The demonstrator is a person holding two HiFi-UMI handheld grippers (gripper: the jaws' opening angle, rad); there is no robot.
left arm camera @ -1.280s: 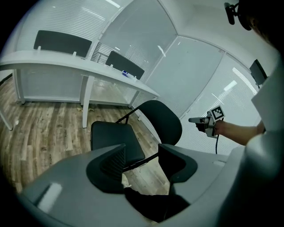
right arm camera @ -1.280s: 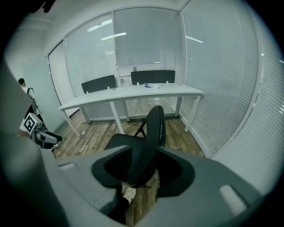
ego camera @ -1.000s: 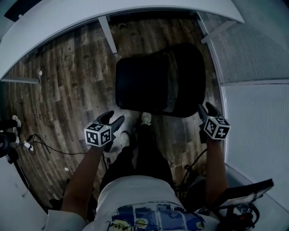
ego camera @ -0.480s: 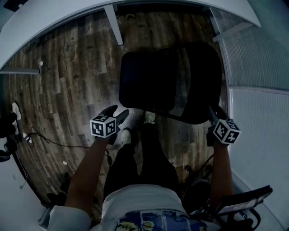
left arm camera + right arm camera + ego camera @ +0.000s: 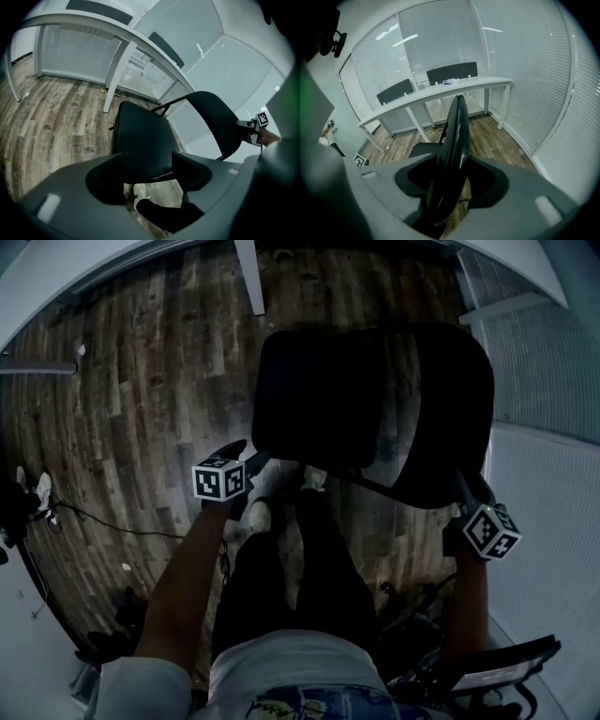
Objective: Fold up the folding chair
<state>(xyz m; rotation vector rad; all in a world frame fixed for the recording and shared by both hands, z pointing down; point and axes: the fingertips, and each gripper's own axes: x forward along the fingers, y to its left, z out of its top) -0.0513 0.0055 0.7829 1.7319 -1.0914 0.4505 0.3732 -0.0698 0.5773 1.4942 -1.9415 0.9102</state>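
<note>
My left tongs [image 5: 147, 165] had just been spreading wide, with the front edge of the seat [image 5: 140, 140] between them, unpinched. My right tongs [image 5: 451, 171] pinched the backrest [image 5: 457, 126]. The chair [image 5: 366, 399] stood unfolded on the floor [image 5: 141, 409], upper centre.

1 folding chair [image 5: 356, 399], 1 desk [image 5: 454, 86], 2 tongs: left tongs [image 5: 246, 456], right tongs [image 5: 466, 488]

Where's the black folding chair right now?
The folding chair stands on the wooden floor just ahead of the person's legs, right of centre in the head view, its backrest between the jaws of the right hand-held gripper.
</note>
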